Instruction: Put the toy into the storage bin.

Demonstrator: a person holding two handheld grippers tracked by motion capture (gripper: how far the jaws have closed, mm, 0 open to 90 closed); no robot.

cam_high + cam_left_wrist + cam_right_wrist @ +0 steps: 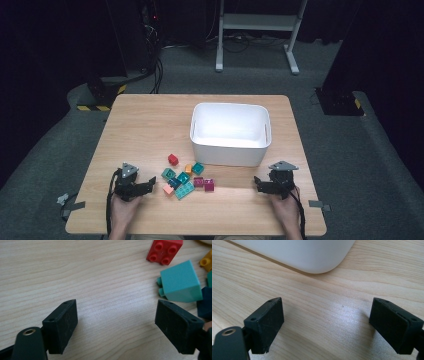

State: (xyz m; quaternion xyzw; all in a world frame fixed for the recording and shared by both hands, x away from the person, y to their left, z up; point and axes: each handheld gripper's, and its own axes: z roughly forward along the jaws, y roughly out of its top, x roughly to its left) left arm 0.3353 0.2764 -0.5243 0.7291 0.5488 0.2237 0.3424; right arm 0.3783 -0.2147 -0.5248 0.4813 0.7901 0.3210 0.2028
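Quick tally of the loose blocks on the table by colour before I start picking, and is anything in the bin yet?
Red: 1
Orange: 1
Teal/green: 4
Dark blue: 1
Pink/salmon: 1
Magenta: 2
Total: 10 blocks, counted from the high view; the pile is small, so the count is approximate.
White bin: 0 blocks visible inside.

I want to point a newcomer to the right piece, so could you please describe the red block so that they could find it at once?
Start at the white bin on the wooden table. A cluster of small toy blocks lies before its near left corner. The red block sits at the cluster's far edge, slightly apart; it is the only red one, the rest being teal, orange, pink or magenta.
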